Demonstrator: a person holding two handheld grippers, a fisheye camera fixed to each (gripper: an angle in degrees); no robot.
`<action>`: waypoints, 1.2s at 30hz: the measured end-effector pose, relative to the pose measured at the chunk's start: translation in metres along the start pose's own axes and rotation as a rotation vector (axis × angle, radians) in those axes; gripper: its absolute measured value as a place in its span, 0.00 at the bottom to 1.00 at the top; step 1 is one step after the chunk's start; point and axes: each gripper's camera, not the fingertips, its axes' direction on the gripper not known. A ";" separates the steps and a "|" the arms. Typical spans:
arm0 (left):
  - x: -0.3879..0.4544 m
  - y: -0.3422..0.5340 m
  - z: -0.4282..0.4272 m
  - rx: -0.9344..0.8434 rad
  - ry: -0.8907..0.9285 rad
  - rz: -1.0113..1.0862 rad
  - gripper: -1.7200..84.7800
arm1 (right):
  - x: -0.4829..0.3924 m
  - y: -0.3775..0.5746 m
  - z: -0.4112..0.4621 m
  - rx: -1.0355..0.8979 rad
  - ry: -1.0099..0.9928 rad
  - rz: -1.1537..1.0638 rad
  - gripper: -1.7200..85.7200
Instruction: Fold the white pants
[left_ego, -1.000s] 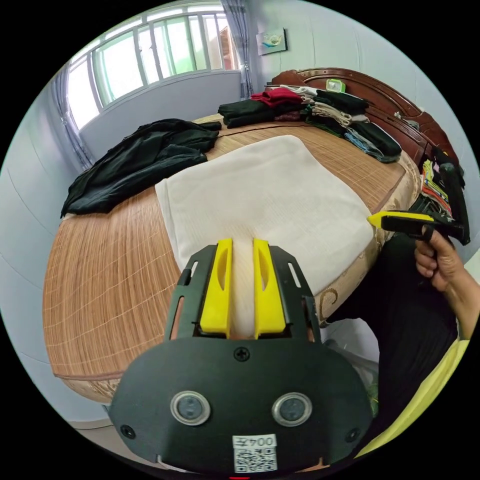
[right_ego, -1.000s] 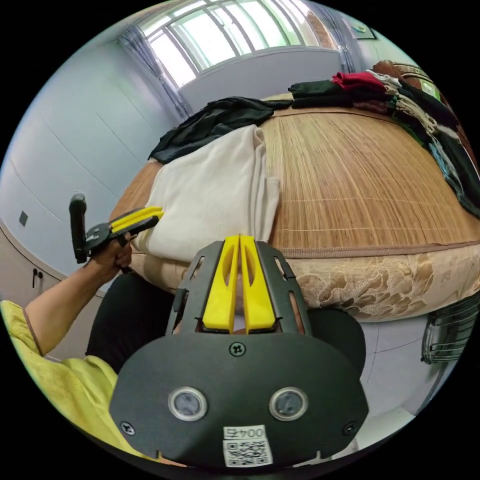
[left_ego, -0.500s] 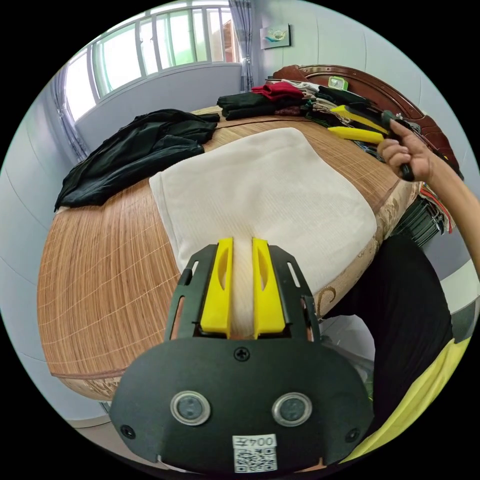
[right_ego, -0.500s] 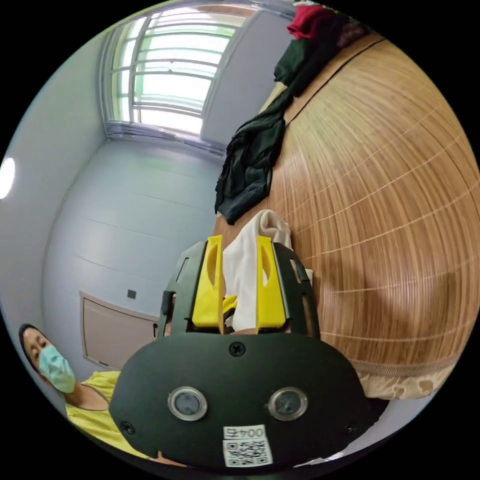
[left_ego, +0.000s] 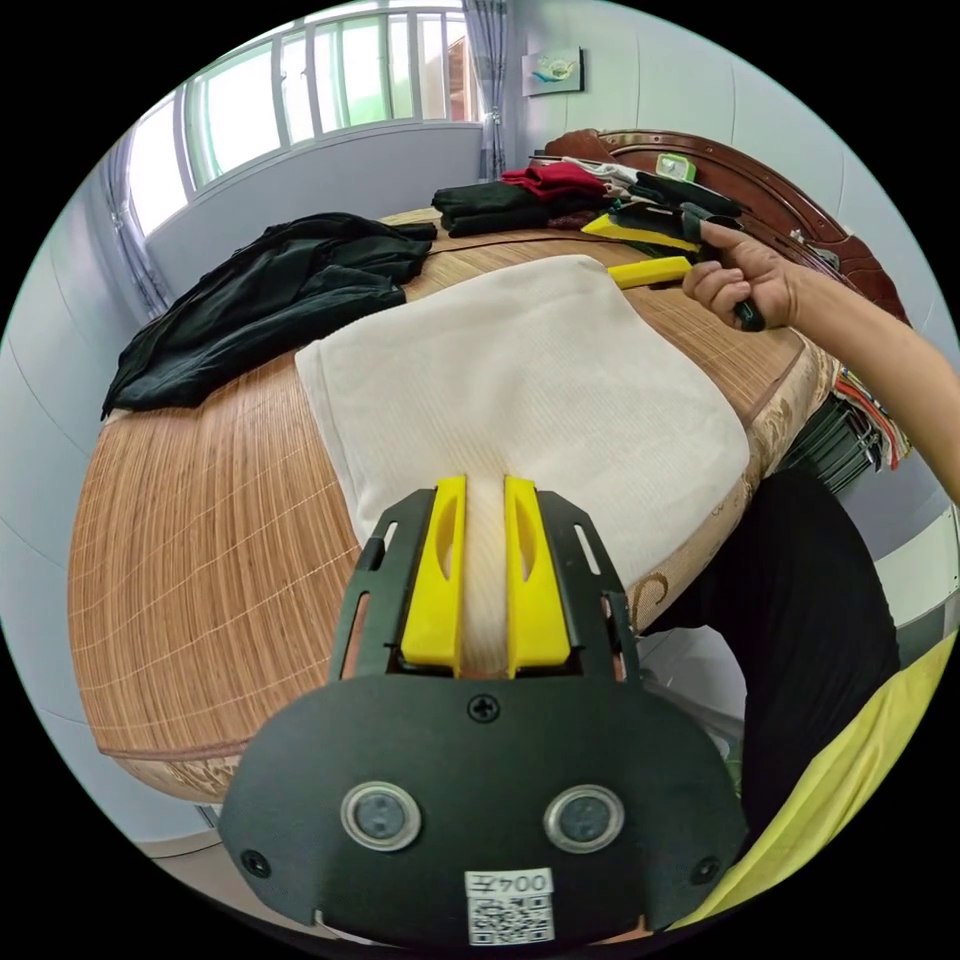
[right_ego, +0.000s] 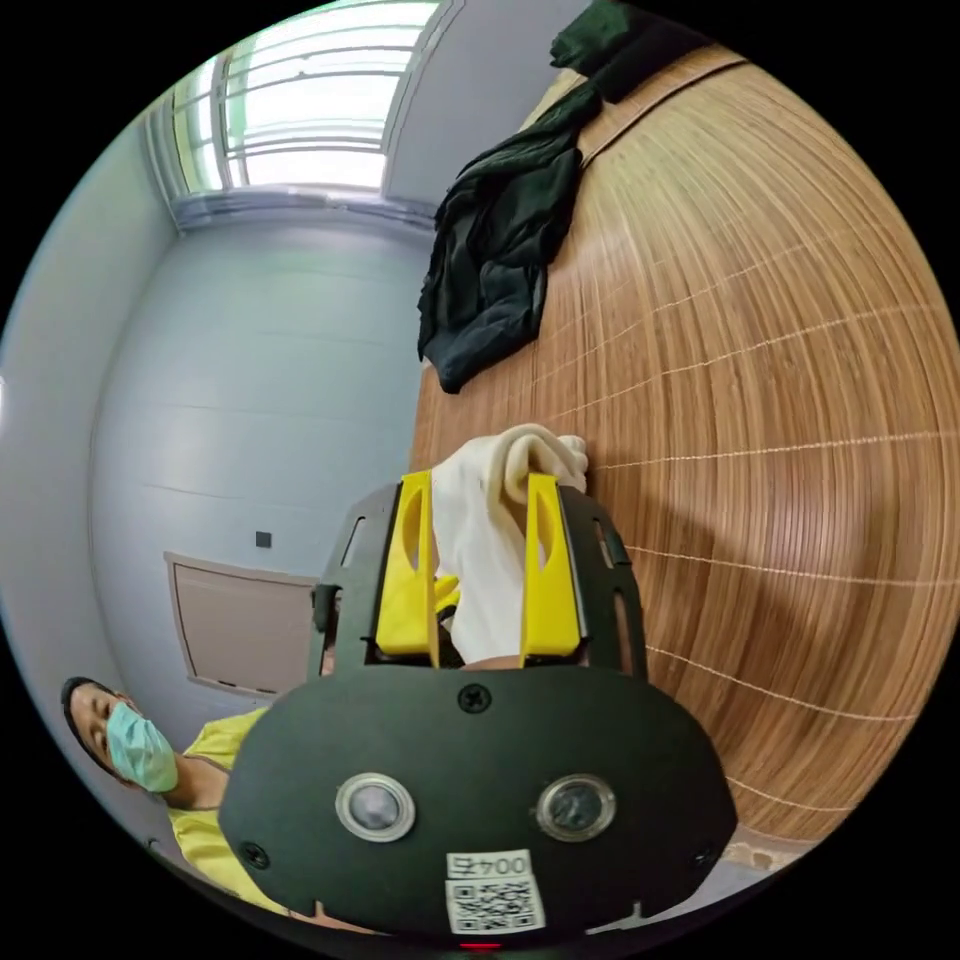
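The left gripper (left_ego: 484, 560) pinned the near edge of the white pants (left_ego: 530, 390) while the right gripper (right_ego: 478, 560) straddled the far corner, jaws spread, seemingly lining up a fold.

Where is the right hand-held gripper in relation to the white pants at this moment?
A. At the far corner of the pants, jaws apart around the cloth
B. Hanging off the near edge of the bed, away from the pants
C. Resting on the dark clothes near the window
A: in the left gripper view the right hand-held gripper sits at the far corner of the white pants, its jaws spread either side of the cloth.
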 end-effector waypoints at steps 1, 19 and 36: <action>-0.002 0.000 0.000 0.000 0.000 -0.001 0.10 | -0.006 -0.006 0.006 -0.037 0.032 -0.018 0.16; -0.030 0.010 0.007 -0.011 0.017 -0.011 0.10 | -0.007 -0.021 0.048 0.150 0.177 0.117 0.09; -0.061 0.022 -0.083 0.306 -0.086 -0.194 0.06 | -0.174 0.125 0.097 0.396 0.610 -0.448 0.10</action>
